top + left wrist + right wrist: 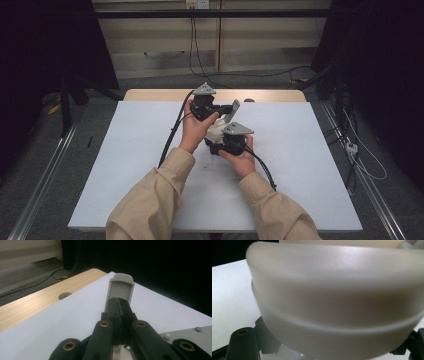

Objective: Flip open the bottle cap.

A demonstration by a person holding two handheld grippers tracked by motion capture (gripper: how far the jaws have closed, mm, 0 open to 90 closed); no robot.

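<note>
A white rounded container [215, 132] sits at the middle of the white sheet, with a grey flap [233, 111] standing up from it. My left gripper [227, 109] reaches in from the left. In the left gripper view its jaws [119, 301] are pressed together, with their tips at the lower part of the grey flap [121, 286]. I cannot tell whether they pinch any of it. My right gripper [217, 143] holds the container from the near side. In the right gripper view the white container [332, 290] bulges close up between the black jaws [329, 350].
A white sheet [150, 165] covers most of the wooden table [150, 95], which has a round hole [65, 295] near its far edge. Cables trail from both grippers toward me. Metal rails and floor cables flank the table.
</note>
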